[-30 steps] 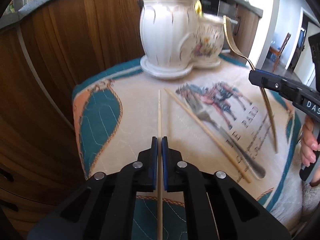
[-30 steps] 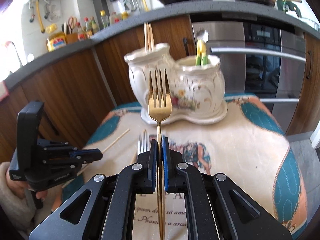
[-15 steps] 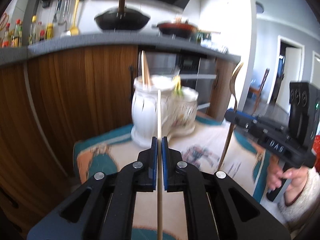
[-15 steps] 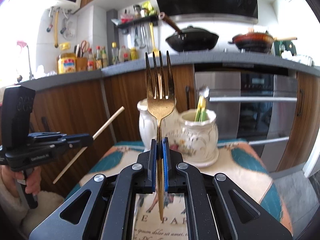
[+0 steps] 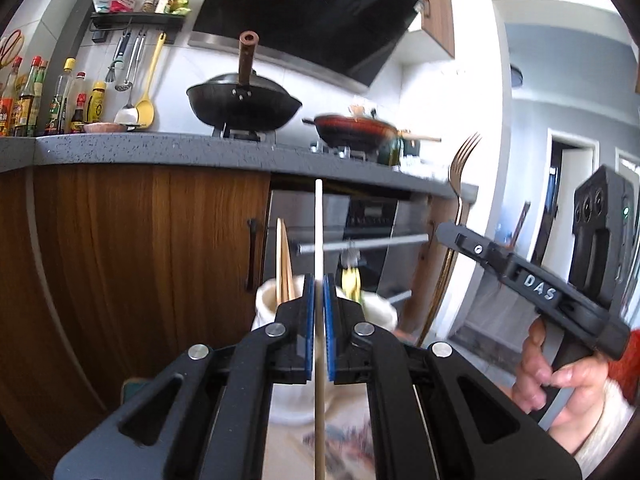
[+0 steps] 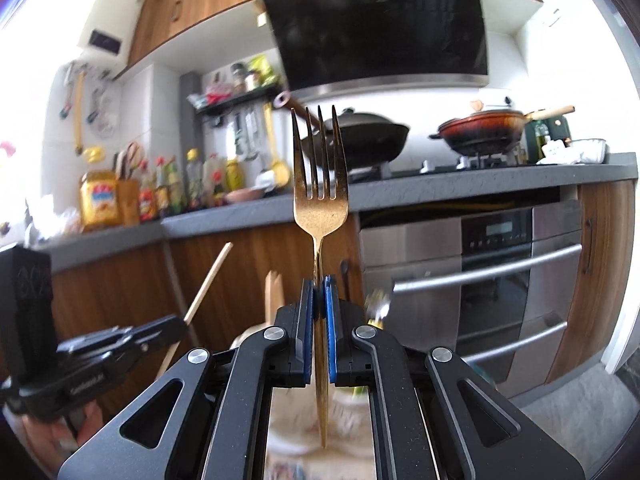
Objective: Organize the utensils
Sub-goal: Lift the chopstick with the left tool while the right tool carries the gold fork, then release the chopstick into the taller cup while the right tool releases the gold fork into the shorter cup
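Left tool (image 5: 319, 312) pinches a wooden chopstick (image 5: 318, 232) upright; right tool (image 6: 319, 312) clamps a gold fork (image 6: 319, 184), tines up; both held above the blurred white holder (image 5: 276, 304); beyond, wok (image 5: 244, 106) on the counter (image 5: 120, 148).

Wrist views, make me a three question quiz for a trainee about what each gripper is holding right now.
1. True or false: the left gripper is shut on a wooden chopstick.
2. Multiple choice: what does the right gripper hold? A) silver spoon B) gold fork C) yellow ladle
3. Fill in: in the left wrist view, the white ceramic holder behind the fingers already contains other ______.

Key
1. True; the chopstick stands up between its fingers.
2. B; the gold fork is clamped with tines up.
3. Chopsticks.
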Action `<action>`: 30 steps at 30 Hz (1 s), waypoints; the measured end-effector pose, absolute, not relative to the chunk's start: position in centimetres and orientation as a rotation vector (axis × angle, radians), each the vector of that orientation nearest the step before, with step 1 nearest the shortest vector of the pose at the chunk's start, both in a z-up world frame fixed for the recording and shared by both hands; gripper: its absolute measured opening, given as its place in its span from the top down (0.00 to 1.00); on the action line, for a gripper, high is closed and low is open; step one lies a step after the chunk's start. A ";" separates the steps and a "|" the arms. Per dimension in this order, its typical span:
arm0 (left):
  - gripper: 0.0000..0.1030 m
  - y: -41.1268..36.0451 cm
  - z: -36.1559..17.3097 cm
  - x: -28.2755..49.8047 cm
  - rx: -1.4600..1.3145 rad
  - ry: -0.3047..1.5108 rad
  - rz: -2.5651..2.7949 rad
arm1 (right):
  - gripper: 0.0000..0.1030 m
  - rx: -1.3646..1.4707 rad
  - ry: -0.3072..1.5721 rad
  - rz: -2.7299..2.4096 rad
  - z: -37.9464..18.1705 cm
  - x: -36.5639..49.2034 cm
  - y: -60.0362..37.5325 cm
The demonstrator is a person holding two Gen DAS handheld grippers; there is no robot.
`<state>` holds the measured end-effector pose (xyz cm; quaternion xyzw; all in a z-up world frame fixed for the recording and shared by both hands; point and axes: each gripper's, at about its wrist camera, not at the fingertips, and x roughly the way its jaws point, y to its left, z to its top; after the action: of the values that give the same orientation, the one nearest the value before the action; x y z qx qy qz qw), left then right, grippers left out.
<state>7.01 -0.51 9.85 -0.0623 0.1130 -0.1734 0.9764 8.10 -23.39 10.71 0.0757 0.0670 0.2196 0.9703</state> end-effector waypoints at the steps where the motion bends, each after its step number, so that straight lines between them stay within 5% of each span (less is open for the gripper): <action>1: 0.96 -0.4 10.0 7.4 -0.139 0.216 -0.352 | 0.93 0.163 0.119 0.425 11.0 8.8 -23.5; 18: 0.96 -2.2 10.8 15.4 -0.243 0.047 -0.281 | 0.93 0.285 0.118 0.353 8.8 15.3 -26.1; 30: 0.96 -1.2 8.2 13.5 -0.136 0.054 -0.204 | 0.93 0.220 0.220 0.370 5.9 16.4 -24.5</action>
<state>13.46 -1.18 8.21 -0.0680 0.0267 -0.1015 0.9921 16.42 -24.52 5.90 0.1088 0.1088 0.1832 0.9710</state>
